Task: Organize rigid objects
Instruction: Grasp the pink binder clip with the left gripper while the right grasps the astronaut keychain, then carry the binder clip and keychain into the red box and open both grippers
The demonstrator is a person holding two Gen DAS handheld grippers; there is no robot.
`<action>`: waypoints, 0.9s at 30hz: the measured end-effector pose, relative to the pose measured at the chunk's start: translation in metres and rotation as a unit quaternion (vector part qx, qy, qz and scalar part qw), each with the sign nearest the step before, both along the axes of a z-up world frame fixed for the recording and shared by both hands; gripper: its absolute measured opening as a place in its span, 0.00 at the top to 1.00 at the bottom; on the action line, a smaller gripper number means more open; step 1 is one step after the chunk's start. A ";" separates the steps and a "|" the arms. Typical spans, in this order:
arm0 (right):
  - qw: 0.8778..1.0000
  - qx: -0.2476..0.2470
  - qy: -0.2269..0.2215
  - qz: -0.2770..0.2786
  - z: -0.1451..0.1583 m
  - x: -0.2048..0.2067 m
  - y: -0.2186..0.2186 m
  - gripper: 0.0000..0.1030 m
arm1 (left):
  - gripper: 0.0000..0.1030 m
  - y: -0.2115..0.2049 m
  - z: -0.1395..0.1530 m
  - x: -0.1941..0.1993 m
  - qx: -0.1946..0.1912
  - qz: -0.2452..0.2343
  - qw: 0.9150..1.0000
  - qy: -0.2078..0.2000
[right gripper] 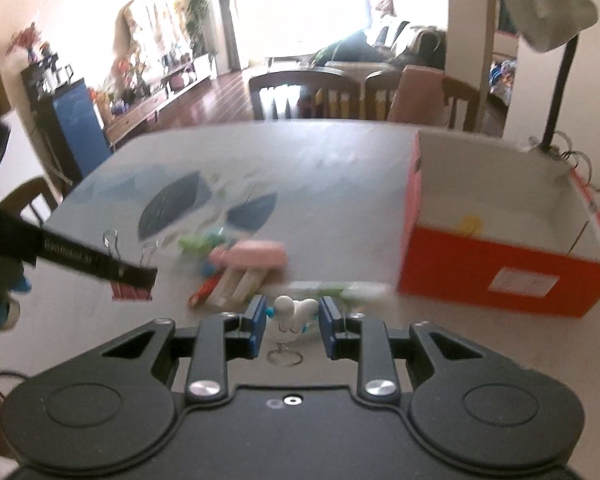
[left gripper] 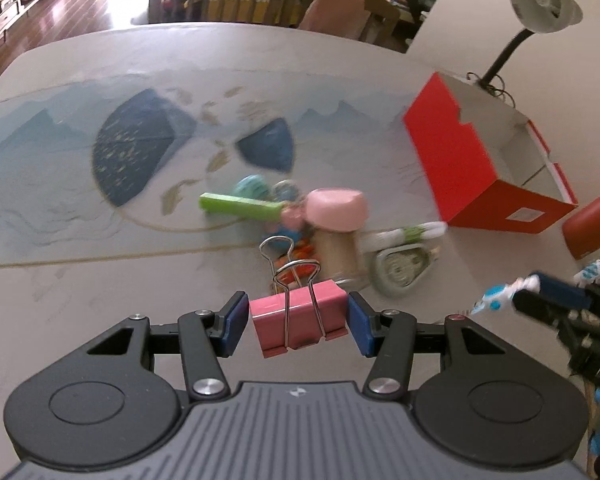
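Observation:
My left gripper (left gripper: 298, 322) is shut on a pink binder clip (left gripper: 296, 312), its blue pads pressing both sides and its wire handles pointing away from me. The clip is off the table. My right gripper (right gripper: 293, 316) is shut on a small white keychain figure (right gripper: 294, 310) with blue spots, and its metal ring (right gripper: 286, 357) dangles below. In the left wrist view that figure (left gripper: 496, 295) shows at the right edge. An open red box (left gripper: 480, 172) with a white inside (right gripper: 500, 200) stands at the right of the table.
A pile lies mid-table: a green stick (left gripper: 240, 206), a pink-capped jar (left gripper: 338, 216), a teal round piece (left gripper: 252, 188), a grey tag (left gripper: 400, 270). A desk lamp (right gripper: 548, 20) stands behind the box. Chairs (right gripper: 304, 96) line the far edge. Something small and yellow (right gripper: 470, 224) lies in the box.

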State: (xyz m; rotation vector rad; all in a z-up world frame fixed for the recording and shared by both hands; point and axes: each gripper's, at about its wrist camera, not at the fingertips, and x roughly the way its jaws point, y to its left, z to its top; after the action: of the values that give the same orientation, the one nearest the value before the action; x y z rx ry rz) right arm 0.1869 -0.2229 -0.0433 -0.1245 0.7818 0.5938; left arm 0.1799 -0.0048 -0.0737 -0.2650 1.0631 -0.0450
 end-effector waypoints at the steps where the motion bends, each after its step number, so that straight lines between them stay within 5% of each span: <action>1: 1.000 0.003 -0.005 -0.003 0.006 0.006 -0.005 0.73 | 0.49 -0.005 0.003 0.003 -0.001 -0.003 1.000 -0.002; 14: 0.996 0.027 -0.073 -0.038 0.048 0.099 -0.069 0.73 | 0.49 -0.087 0.038 0.072 0.006 -0.050 0.998 -0.024; 27: 0.995 0.021 -0.058 -0.073 0.023 0.180 -0.125 0.73 | 0.49 -0.177 0.046 0.155 0.028 -0.096 0.995 -0.024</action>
State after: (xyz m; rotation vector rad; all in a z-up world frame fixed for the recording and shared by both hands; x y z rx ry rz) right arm 0.3671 -0.3480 -0.0206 -0.0620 0.6593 0.4589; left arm 0.3347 -0.1816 -0.0273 -0.1087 1.0386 -0.1931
